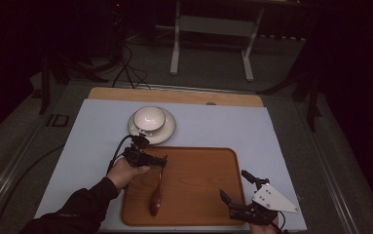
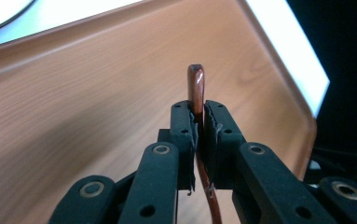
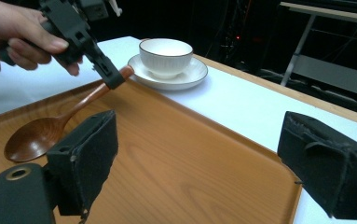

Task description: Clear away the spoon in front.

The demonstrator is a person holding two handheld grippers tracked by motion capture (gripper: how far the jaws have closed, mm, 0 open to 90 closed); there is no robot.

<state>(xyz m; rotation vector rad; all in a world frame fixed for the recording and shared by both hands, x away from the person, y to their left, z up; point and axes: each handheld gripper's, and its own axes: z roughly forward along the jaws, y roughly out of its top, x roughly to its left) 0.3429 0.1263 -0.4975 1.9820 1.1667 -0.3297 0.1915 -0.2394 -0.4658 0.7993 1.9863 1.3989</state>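
A dark wooden spoon (image 1: 155, 197) slants over the left part of the wooden tray (image 1: 198, 165). Its bowl end (image 3: 29, 140) is down at the tray surface and its handle rises toward the far side. My left gripper (image 1: 162, 161) is shut on the handle near its tip. In the left gripper view the pads (image 2: 185, 122) pinch the thin brown handle (image 2: 195, 86), which sticks out past them. My right gripper (image 1: 233, 184) hovers over the tray's near right corner, open, with nothing between its pads (image 3: 90, 154).
A white bowl (image 1: 149, 117) sits on a white saucer (image 1: 167, 132) just beyond the tray's far left edge, on the white table cover (image 1: 233, 126). A metal-legged stand (image 1: 213, 29) is on the floor beyond the table.
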